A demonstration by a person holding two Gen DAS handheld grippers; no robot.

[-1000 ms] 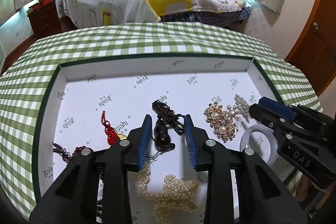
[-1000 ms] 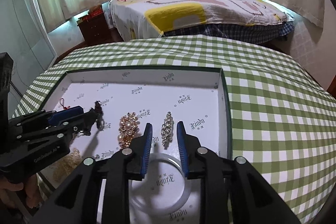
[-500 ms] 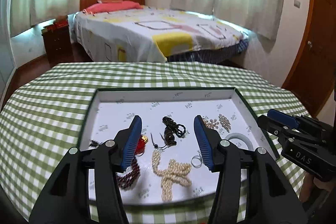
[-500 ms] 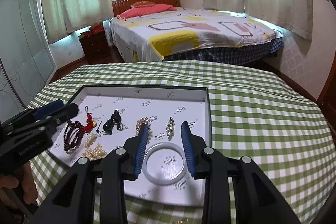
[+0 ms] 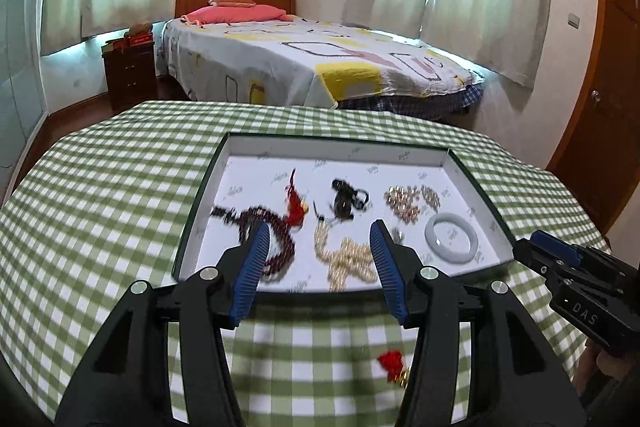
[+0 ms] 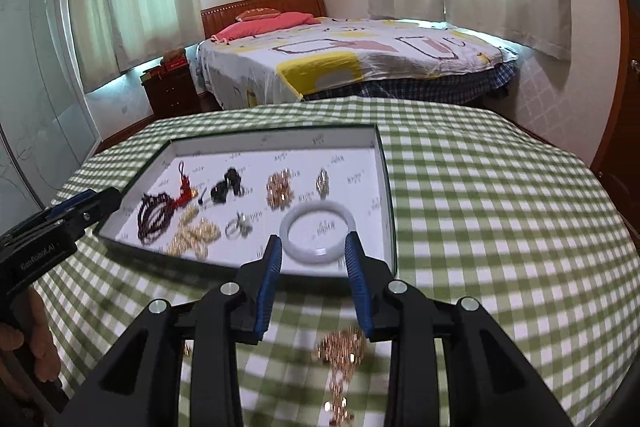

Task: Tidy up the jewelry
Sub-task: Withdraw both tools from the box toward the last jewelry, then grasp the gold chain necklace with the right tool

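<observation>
Jewelry laid out in a shallow white-lined tray on our green gingham counter.

We see a smooth pale bangle, a knobbly pearl strand, dark red beads, a red knotted tassel and gilt brooches inside; a gold chain piece and a small red charm lie on the cloth outside. Our left hand-held gripper and right hand-held gripper angle downward before the tray's near edge, blue ribbed pads spread, pinching nothing.

Both hand-held grippers have backed off the tray; jaws wider.
</observation>
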